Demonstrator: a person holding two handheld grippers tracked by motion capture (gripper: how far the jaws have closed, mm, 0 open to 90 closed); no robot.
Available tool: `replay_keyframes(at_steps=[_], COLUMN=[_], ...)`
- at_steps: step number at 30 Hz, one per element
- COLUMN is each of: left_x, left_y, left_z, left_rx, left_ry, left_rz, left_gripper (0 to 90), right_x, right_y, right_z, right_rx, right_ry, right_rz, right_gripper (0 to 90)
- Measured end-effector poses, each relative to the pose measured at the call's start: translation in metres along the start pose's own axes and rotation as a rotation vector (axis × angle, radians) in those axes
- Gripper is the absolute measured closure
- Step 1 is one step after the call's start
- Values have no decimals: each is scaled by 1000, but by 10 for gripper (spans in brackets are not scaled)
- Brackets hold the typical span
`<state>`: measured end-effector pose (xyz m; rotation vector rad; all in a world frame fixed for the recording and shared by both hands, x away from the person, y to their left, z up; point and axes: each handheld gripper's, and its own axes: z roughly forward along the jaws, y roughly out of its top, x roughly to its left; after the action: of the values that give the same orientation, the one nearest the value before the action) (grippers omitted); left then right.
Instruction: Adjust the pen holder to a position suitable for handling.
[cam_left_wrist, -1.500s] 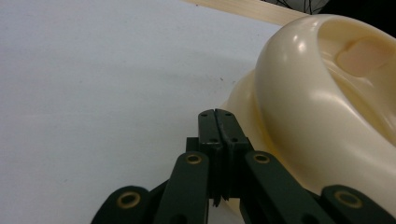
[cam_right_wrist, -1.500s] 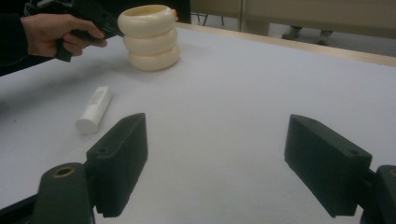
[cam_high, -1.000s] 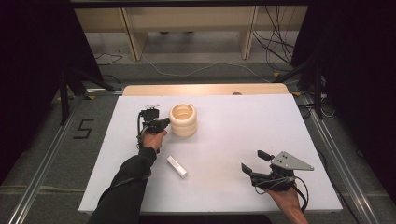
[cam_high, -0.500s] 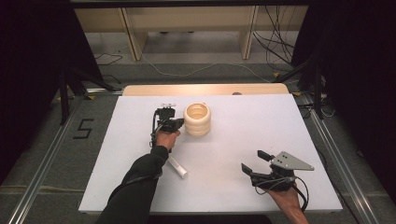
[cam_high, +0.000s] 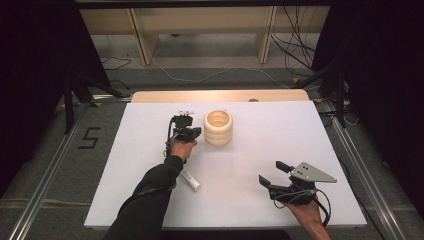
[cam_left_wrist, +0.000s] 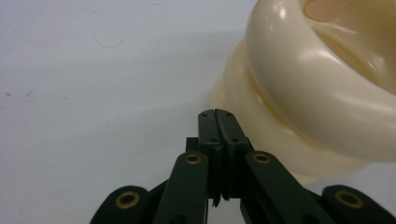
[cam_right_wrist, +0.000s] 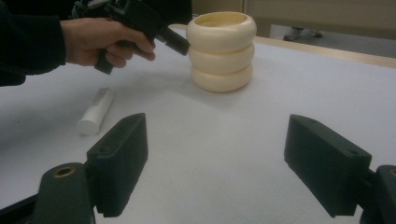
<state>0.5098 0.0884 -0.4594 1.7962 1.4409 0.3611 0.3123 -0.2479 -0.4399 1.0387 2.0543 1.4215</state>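
Observation:
A stack of three cream rings (cam_high: 218, 127) stands upright on the white table (cam_high: 300, 125), toward the back middle. My left gripper (cam_high: 197, 132) is shut with nothing between its jaws, and its tip sits against the stack's left side. In the left gripper view the closed jaws (cam_left_wrist: 217, 114) meet just beside the lower rings (cam_left_wrist: 317, 93). My right gripper (cam_high: 272, 172) rests near the front right, open and empty. Past its wide black fingers (cam_right_wrist: 123, 154) the right gripper view shows the stack (cam_right_wrist: 222, 51) and the left gripper (cam_right_wrist: 180, 44) farther off.
A short white cylinder (cam_high: 190, 180) lies on its side near the left forearm, also in the right gripper view as the white cylinder (cam_right_wrist: 95, 112). A wooden strip (cam_high: 220, 96) borders the table's far edge. Metal rails and cables run along the floor around the table.
The left hand has moved to the right, and the ring stack has slid right along with the shut gripper tip. The right gripper and the white cylinder have stayed put.

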Motion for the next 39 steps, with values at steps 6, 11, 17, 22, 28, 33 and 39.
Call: replay_keyframes(at_steps=[6,11,17,22,28,33,39], left_x=[19,22,22,19,15,12,13], left_y=[-3,-9,-14,-17,-20,-22,-25], left_z=[-19,-35,-53,-68,-79,-85,-92], left_rx=[8,44,63,71,74,86,104], left_ry=[-27,-68,-103,-140,-180,-203,-217], left_rz=[2,90,168,230,284,334,369], left_gripper=[820,664,474,413,342,310,283], right_x=[0,1,1,1,1,1,0], right_y=[0,0,0,-1,-1,-1,-1], right_z=[1,2,2,2,3,2,2], right_rx=[4,8,11,14,15,14,11], right_ry=[1,-1,-1,-1,1,0,2], right_rz=[0,-2,-8,-6,-5,-6,-1], right_gripper=[222,222,222,222,222,222,222])
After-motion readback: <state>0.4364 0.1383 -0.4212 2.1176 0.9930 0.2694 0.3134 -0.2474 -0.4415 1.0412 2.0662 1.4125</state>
